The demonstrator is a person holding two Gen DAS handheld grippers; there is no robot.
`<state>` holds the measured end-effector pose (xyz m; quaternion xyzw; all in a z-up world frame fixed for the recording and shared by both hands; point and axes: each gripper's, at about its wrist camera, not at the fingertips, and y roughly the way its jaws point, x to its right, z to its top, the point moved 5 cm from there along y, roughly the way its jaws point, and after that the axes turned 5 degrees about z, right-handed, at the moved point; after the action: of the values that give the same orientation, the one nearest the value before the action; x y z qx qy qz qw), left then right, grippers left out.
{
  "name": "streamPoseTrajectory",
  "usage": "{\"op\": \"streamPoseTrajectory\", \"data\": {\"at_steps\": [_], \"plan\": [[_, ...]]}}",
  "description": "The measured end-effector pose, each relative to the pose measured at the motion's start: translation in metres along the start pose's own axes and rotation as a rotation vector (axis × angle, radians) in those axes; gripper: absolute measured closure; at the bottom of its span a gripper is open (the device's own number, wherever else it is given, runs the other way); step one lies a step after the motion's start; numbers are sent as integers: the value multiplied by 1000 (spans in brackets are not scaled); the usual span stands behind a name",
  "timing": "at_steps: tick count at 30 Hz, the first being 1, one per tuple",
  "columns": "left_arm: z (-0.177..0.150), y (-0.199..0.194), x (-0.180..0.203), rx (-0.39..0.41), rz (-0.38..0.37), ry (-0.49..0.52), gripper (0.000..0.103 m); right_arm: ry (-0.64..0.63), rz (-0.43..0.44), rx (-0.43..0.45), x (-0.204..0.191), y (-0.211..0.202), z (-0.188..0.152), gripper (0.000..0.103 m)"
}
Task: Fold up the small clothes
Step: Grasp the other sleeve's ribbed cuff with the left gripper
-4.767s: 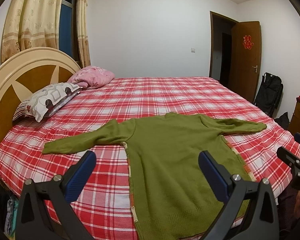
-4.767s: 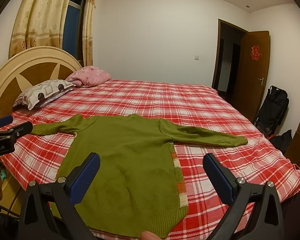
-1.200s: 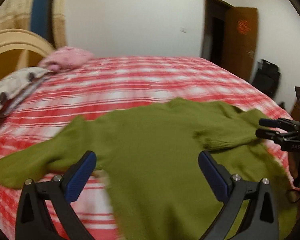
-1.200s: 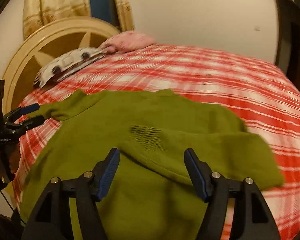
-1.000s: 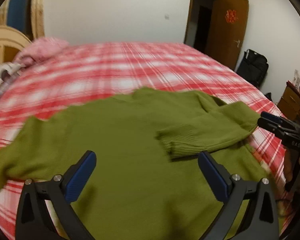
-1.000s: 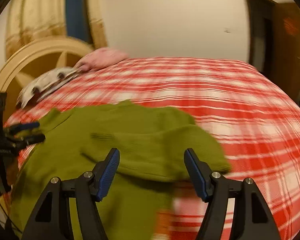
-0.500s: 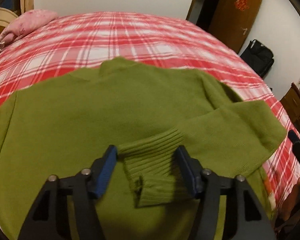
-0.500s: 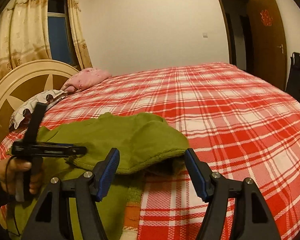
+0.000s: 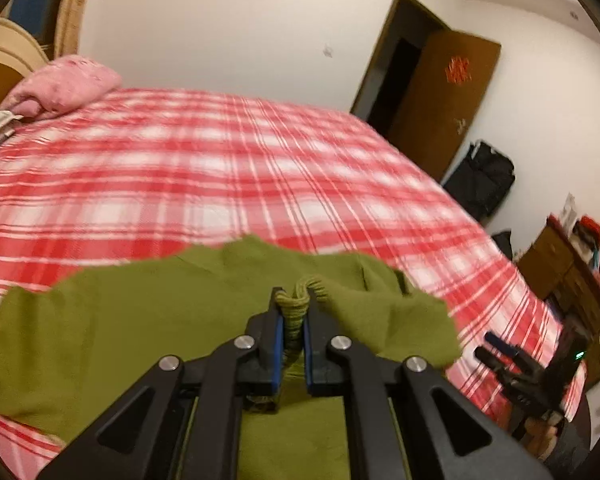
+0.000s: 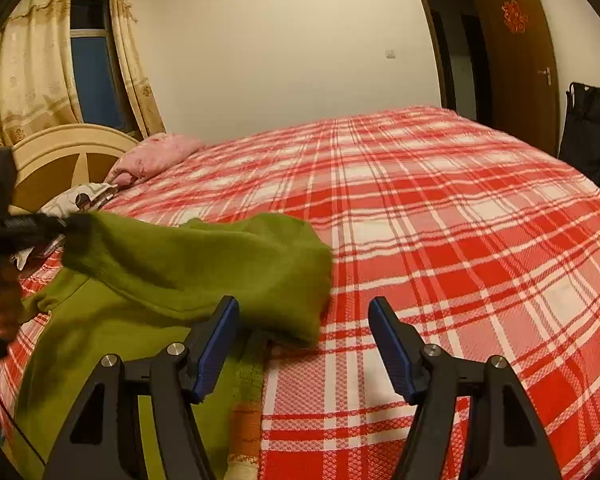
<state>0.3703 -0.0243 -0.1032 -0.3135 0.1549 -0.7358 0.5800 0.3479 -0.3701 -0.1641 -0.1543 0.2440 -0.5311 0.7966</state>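
No legible text, number or brand appears in either view. One sign is present: a red ornamental emblem point(image 10: 514, 15) on the brown door point(image 10: 524, 80), near its top; its strokes resemble a character, but it is too small and soft to read. In the left wrist view the same emblem is blurred. A faint marking on the body of the left gripper point(image 10: 20, 222), seen in the right wrist view, is smeared and unreadable.

The left gripper point(image 9: 292, 330) has black angular plastic arms with silver round screws. Blue flat rubber pads point(image 9: 277, 350) line its fingers. The right gripper point(image 10: 302, 346) matches.
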Motion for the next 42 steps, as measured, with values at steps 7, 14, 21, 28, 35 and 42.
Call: {"op": "streamPoseTrajectory", "data": {"at_steps": [7, 14, 21, 28, 35, 42], "plan": [[-1, -3, -53, 8, 83, -58, 95, -12, -3, -36, -3, 6, -5, 35], [-34, 22, -83, -129, 34, -179, 95, -58, -20, -116, -12, 20, -12, 35], [-21, 23, -89, -93, 31, -229, 95, -260, -130, -283, -49, 67, -2, 35], [-21, 12, -111, -80, 34, -249, 95, -122, -159, -253, -26, 79, 3, 47], [-54, 45, -114, -206, 123, -246, 78, 18, -207, -283, 0, 64, -7, 47], [-65, 14, -106, -180, 130, -168, 51, -48, -269, -273, 8, 32, -13, 37]]}}
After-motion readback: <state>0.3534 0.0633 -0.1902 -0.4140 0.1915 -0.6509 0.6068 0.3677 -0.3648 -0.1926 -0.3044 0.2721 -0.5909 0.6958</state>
